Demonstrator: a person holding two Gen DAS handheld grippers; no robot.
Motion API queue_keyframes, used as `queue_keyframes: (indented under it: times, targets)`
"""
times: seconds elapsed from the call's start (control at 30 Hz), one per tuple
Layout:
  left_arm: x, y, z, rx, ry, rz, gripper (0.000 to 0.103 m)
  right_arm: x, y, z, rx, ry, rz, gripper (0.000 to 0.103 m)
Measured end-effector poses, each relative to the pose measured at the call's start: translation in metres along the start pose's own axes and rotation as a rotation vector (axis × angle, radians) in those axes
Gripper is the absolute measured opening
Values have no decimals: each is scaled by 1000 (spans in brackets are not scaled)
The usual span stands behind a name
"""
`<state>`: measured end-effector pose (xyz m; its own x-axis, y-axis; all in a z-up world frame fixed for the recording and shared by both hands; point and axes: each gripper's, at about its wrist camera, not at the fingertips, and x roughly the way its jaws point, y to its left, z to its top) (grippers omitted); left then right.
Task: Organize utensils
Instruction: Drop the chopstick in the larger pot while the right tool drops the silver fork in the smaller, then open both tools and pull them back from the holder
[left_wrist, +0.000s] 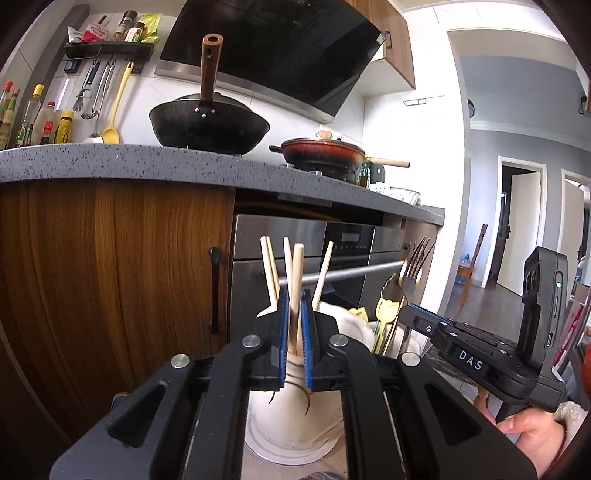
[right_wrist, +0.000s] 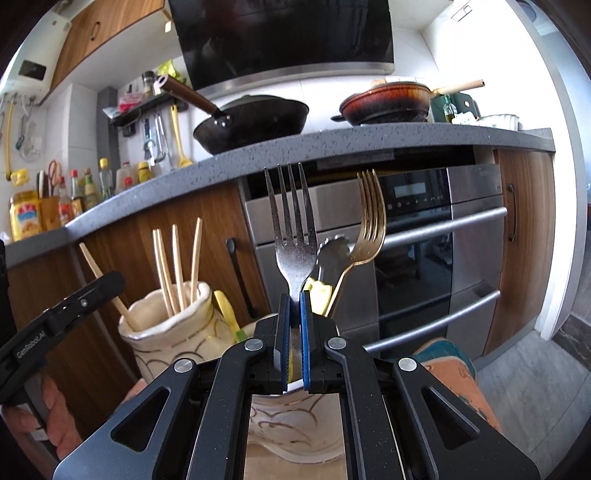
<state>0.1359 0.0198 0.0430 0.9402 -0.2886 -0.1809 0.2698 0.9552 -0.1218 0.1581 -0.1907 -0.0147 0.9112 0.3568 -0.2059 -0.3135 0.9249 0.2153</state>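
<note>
The right gripper (right_wrist: 294, 295) is clamped on the neck of a dark, speckled steel fork (right_wrist: 291, 229) with four tines, held upright over the near cream ceramic holder (right_wrist: 295, 413), which also contains one gold fork (right_wrist: 364, 236), a grey utensil and yellow-handled pieces. The left gripper (left_wrist: 294, 295) is closed on one pale wooden chopstick (left_wrist: 296, 280) standing in the second cream holder (right_wrist: 166, 332). That holder contains four upright chopsticks and a fifth leaning left.
</note>
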Motion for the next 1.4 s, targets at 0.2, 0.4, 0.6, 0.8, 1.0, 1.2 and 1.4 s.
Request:
queue_keyframes:
  times: [0.2, 0.4, 0.6, 0.8, 1.0, 1.2, 1.4]
  targets:
    - [2, 4, -2, -7, 12, 9, 25, 6, -1, -4, -4, 34, -4, 8]
    - [-2, 3, 1, 5, -2, 9, 34, 4, -2, -4, -1, 27, -8, 18]
    - [-12, 6, -2, 1, 3, 29, 39, -13, 2, -5, -17, 12, -21, 23]
    - [-28, 4, -16, 10, 55, 49, 39, -38, 16, -10, -58, 30, -14, 23]
    - [-50, -7, -32, 35, 79, 59, 60, -64, 23, -21, -99, 32, -39, 39]
    - [-72, -8, -45, 50, 75, 97, 88, -84, 13, -34, -122, 28, -88, 68]
    - [-79, -4, -54, 36, 103, 101, 97, -94, 3, -36, -102, 10, -95, 95]
